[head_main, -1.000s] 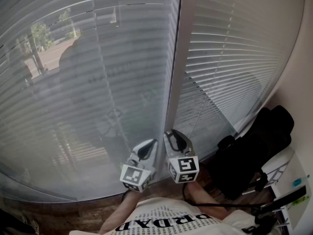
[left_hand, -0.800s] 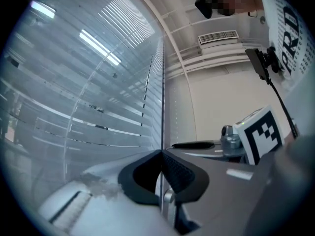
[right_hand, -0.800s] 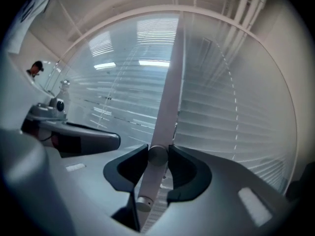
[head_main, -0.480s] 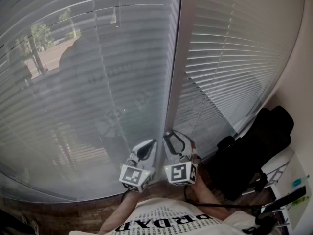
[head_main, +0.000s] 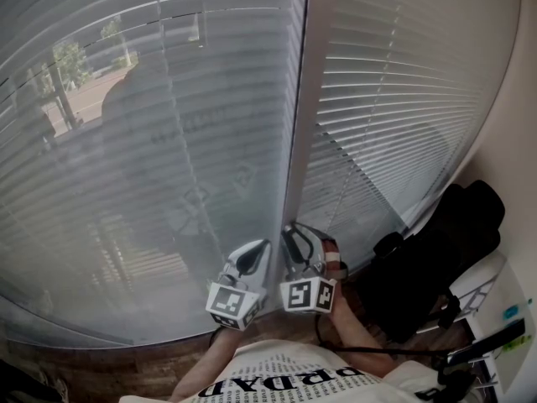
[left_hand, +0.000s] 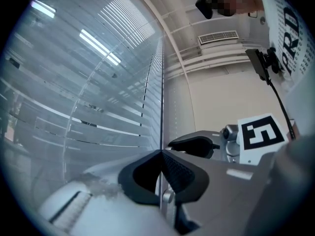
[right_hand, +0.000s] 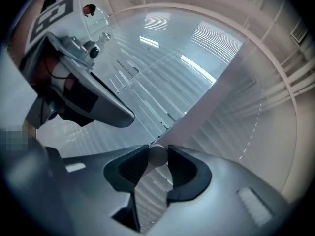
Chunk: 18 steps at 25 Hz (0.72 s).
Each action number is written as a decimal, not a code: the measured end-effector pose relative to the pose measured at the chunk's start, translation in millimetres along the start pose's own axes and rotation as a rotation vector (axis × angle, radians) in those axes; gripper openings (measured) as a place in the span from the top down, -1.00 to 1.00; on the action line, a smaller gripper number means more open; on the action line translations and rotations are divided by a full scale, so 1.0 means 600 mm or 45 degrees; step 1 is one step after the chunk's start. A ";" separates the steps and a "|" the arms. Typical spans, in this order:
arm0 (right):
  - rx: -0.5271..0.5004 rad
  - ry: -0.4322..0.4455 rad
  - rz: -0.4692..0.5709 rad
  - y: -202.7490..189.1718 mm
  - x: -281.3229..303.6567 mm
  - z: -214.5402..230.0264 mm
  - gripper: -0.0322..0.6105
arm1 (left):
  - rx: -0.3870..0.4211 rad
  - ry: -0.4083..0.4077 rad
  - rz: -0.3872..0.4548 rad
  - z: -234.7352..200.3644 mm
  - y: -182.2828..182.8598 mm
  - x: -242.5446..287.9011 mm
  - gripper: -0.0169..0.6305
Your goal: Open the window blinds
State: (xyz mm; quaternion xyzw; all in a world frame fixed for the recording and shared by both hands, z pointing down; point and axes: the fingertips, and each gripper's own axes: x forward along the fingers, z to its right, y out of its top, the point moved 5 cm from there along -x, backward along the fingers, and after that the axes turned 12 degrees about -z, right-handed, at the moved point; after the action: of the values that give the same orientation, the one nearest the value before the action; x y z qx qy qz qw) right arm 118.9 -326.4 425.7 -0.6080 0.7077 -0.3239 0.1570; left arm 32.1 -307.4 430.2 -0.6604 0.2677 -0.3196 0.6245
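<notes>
- Nearest, behind both pairs of tongs, are a printed white shirt [head_main: 285, 380] and a bare forearm [head_main: 357, 338] that leads to the right pair.
- Next, the left tongs [left_hand: 161, 154] are clenched, with the pads meeting tip to tip. A thin dark line [left_hand: 161, 102] rises straight from the seam. It may be a cord pinched there, but the view is too poor to be sure.
- Just beside them, the right tongs [right_hand: 157, 150] are grasping a round grey wand [right_hand: 157, 157], which touches both pads. These jaws have just been closing onto it.
- Just beyond both sets of tips stands a pale mullion [head_main: 298, 124].
- The window blinds hang farther on.
  - The left panel [head_main: 168, 141] is ahead of the left tongs, its slats tilted enough that trees and pavement show through.
  - The right panel [head_main: 403, 99] is ahead of the right tongs and looks whiter and denser.
- Off to the right of the right tongs, a bulky black object [head_main: 445, 250] sits low by the wall.
</notes>
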 end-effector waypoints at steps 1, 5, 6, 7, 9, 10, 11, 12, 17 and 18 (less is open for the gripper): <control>0.019 0.007 0.000 0.000 0.000 0.001 0.48 | 0.001 0.006 0.001 0.000 0.001 -0.001 0.97; 0.130 0.041 0.002 0.000 -0.001 0.004 0.48 | -0.010 -0.003 0.014 0.002 -0.001 -0.001 0.97; 0.163 0.049 0.002 0.000 -0.001 0.004 0.48 | -0.010 -0.003 0.008 0.002 -0.001 -0.001 0.97; 0.196 0.056 0.004 0.000 0.000 0.005 0.48 | -0.008 0.003 -0.003 0.001 -0.002 -0.002 0.97; 0.261 0.067 0.011 -0.001 0.000 0.007 0.49 | -0.007 0.015 -0.021 -0.001 -0.002 -0.004 0.97; 0.294 0.075 0.015 -0.001 0.000 0.008 0.49 | -0.004 0.016 -0.019 -0.001 -0.001 -0.004 0.97; 0.330 0.084 0.018 0.000 0.000 0.010 0.48 | 0.001 0.015 -0.013 -0.001 0.001 -0.003 0.97; 0.366 0.094 0.021 0.000 0.000 0.011 0.48 | 0.003 0.013 -0.011 -0.001 0.002 -0.003 0.97; 0.548 0.126 0.044 -0.005 -0.001 0.014 0.49 | -0.001 -0.008 -0.010 0.000 -0.004 0.000 0.97; 0.595 0.137 0.048 -0.005 -0.001 0.015 0.49 | -0.006 -0.004 -0.008 0.000 -0.001 0.000 0.97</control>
State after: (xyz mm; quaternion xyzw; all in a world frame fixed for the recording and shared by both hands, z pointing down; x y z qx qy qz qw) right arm 126.9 -328.3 421.1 -0.5237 0.6320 -0.5078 0.2617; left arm 31.8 -307.5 431.0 -0.6632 0.2653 -0.3198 0.6225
